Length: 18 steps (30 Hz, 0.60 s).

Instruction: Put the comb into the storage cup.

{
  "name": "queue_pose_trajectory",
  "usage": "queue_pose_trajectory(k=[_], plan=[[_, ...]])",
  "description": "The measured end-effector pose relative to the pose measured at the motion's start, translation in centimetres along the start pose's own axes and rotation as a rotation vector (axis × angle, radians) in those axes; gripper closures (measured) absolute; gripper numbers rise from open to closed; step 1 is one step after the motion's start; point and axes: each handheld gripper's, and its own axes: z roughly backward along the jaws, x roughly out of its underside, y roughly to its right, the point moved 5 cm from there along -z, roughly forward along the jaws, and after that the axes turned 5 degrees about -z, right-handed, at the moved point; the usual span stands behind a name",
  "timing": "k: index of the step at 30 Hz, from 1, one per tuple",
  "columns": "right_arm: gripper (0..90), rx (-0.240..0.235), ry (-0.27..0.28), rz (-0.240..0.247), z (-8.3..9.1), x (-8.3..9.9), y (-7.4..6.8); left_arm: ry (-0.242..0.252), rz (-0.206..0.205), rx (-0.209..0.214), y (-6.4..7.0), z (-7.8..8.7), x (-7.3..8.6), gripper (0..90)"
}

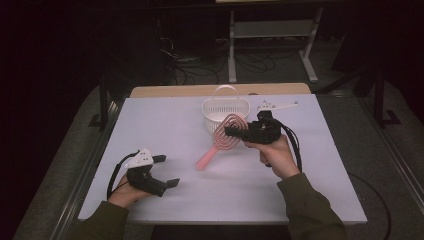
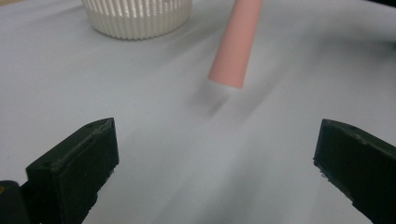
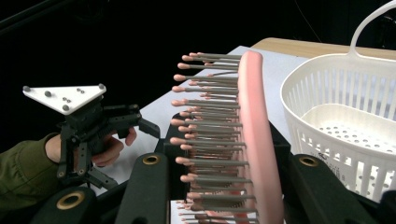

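High view: right gripper (image 1: 231,132) clamped on pink hairbrush (image 1: 220,141) beside white basket (image 1: 225,108) near table's (image 1: 165,120) far edge.
Left gripper view: jaws spread, empty (handle tip aloft).
Right gripper view: bristles (image 3: 205,126) sideways; next, probably lowering into basket.

one pink hairbrush (image 1: 222,139), one white basket (image 1: 225,111)
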Motion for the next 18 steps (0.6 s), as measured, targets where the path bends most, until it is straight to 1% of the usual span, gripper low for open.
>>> queue_pose_trajectory(k=[1,3,5,7,9,14,18], plan=[[62.5,0.001,0.001,-0.001,0.0,0.0,0.0,-0.015,-0.008,-0.003,0.0,-0.1,0.1,0.0],[62.6,0.005,0.004,0.000,0.1,-0.2,0.1,-0.025,-0.016,0.000,0.1,-0.2,0.1,0.0],[62.6,0.005,0.007,-0.004,0.2,-0.2,0.2,-0.028,-0.030,-0.007,0.2,-0.2,0.0,0.0],[62.5,0.009,0.009,-0.005,0.4,-0.3,0.3,-0.029,-0.035,-0.005,0.3,-0.2,0.0,0.0],[62.6,0.012,0.013,-0.006,0.5,-0.5,0.4,-0.033,-0.047,-0.012,0.3,-0.2,0.0,0.0],[62.5,0.011,0.033,-0.012,1.0,-1.0,0.6,-0.027,-0.050,-0.021,0.4,-0.2,0.0,0.0],[62.6,0.006,0.045,-0.020,1.1,-1.5,0.8,-0.040,-0.044,-0.039,0.3,-0.2,0.1,0.0]])
